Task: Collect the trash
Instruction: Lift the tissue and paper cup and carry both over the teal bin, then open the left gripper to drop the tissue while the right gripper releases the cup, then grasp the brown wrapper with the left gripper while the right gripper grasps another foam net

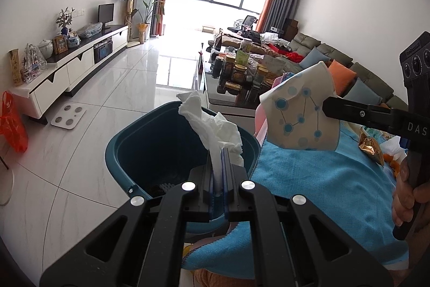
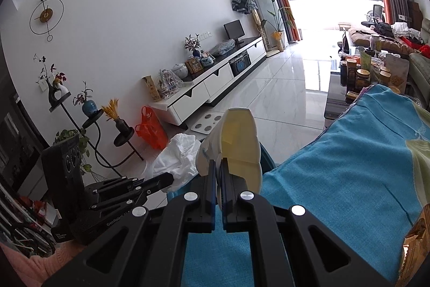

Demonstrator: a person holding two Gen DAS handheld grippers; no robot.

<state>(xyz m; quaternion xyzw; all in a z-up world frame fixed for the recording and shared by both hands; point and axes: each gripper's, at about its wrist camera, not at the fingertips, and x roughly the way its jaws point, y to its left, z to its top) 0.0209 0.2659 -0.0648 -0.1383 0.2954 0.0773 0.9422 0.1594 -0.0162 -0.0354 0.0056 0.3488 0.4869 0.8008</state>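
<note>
My left gripper [image 1: 218, 152] is shut on a crumpled white tissue [image 1: 212, 123], which hangs over the open teal bin [image 1: 150, 147] on the floor. From the right, my right gripper [image 1: 326, 105] comes in shut on a crushed paper cup with blue dots [image 1: 298, 115], held above the bin's right rim. In the right wrist view the right gripper [image 2: 218, 166] pinches the flattened cup [image 2: 236, 142]. To its left, the left gripper [image 2: 168, 179] holds the tissue [image 2: 177, 155]. Only a sliver of the bin [image 2: 267, 156] shows behind the cup.
A blue cloth [image 1: 322, 179] covers the table beside the bin, with a gold snack wrapper [image 1: 371, 147] on it. Jars crowd a dark coffee table [image 1: 242, 72] beyond. A white scale [image 1: 68, 116] and an orange bag [image 1: 12, 123] lie near the TV cabinet [image 1: 80, 64].
</note>
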